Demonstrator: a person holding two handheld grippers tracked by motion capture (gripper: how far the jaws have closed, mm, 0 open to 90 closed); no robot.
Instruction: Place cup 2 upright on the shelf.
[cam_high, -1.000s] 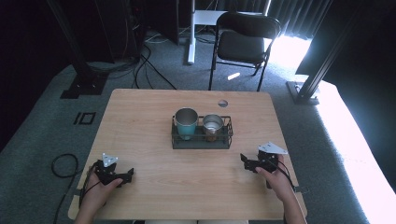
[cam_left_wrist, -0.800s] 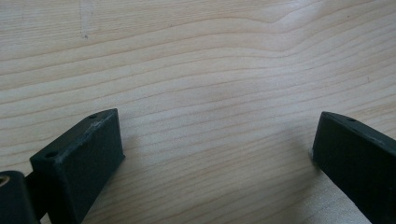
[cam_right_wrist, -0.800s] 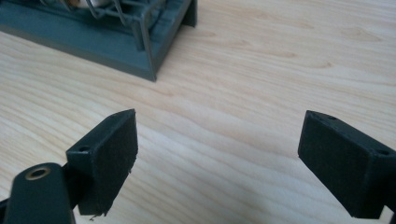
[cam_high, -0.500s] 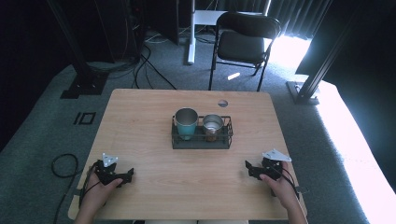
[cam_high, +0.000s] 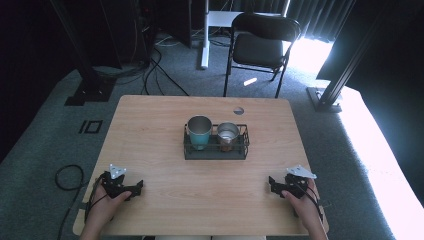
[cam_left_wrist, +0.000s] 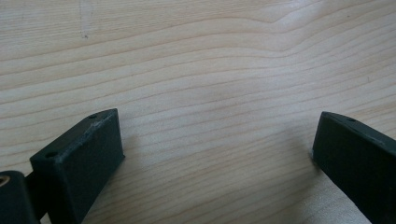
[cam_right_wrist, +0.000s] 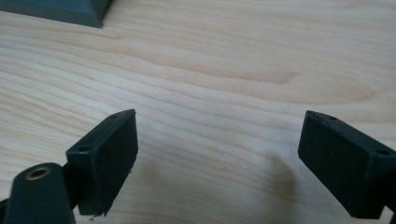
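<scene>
I hold my left gripper (cam_high: 134, 187) and my right gripper (cam_high: 272, 184) low over the near corners of the worktop (cam_high: 150, 130), jaws of both spread wide with nothing between them. The teal cup (cam_high: 199, 131) and the smaller metal cup (cam_high: 228, 135) stand upright side by side in the black wire basket (cam_high: 215, 154) at the middle, well apart from me. The cups look touching or nearly so; I judge that a reach for one could knock its neighbour, or catch the basket's rim and drag the whole basket along.
</scene>
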